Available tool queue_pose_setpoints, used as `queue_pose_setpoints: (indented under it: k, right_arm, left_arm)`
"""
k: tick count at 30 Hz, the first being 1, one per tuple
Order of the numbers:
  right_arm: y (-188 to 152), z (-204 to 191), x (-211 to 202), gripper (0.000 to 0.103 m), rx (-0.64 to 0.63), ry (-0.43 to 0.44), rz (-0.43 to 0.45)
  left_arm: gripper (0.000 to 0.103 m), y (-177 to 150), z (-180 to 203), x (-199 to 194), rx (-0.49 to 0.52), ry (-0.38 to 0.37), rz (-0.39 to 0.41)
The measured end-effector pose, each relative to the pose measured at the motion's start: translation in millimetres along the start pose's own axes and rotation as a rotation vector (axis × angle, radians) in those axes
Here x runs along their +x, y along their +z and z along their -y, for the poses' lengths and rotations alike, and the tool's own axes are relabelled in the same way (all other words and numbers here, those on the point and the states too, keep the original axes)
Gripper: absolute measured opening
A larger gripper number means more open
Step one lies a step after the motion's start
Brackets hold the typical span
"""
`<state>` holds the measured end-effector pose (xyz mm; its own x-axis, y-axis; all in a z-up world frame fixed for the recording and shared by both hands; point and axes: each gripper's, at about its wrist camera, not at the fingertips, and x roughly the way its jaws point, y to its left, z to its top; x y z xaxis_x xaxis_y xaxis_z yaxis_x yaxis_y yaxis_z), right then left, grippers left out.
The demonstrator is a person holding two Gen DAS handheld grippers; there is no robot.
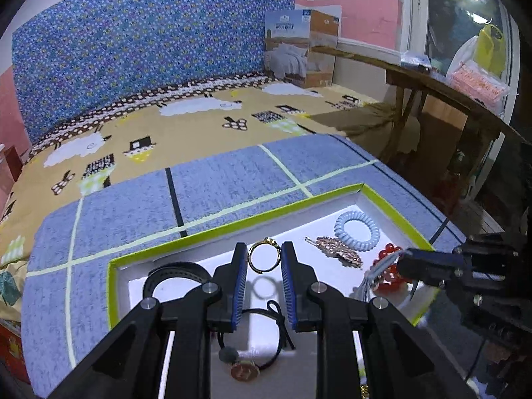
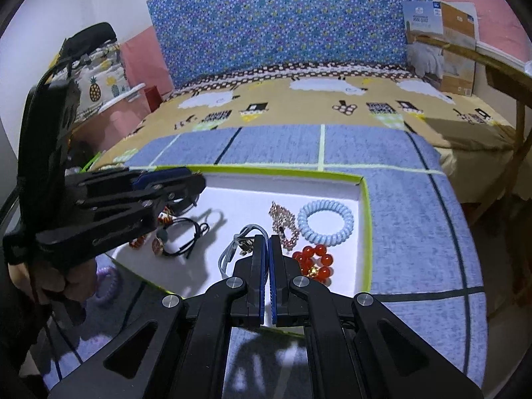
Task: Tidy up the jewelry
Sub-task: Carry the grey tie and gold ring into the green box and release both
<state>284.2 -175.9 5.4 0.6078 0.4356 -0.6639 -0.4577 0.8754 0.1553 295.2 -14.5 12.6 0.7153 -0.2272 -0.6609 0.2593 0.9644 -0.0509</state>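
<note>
Evidently a gold ring (image 1: 264,255) is held upright between the pads of the left gripper (image 1: 264,259), clear of the white floor of the green-rimmed tray (image 1: 232,224) — its shadow lies below it — presumably so that it can be carried to its place; the right gripper (image 2: 267,242) is seen with its jaws nearly together at a grey cord loop (image 2: 232,246), though whether the cord is actually pinched cannot be told. Kept inside the tray are a pale blue coil hair tie (image 2: 325,222), a rose-gold hair clip (image 2: 284,224), a red bead bracelet (image 2: 314,259) and a black cord with a pendant (image 2: 181,236); a lilac coil tie (image 2: 108,286) lies outside it. The tray is set on a blue checked mat (image 2: 415,219) over a sheep-patterned bedspread (image 2: 299,106); a blue dotted headboard (image 2: 282,16) and a wooden table (image 1: 449,89) are seen behind.
</note>
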Motion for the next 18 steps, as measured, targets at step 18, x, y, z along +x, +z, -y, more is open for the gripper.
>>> queue_pose_setpoints:
  k: [18]
  right_arm:
    - [-4.6,4.2,27.4,0.002,-0.004,-0.030,-0.086]
  left_arm:
    - [0.022,-6.7,-3.3,35.4,-0.015,-0.016,-0.146]
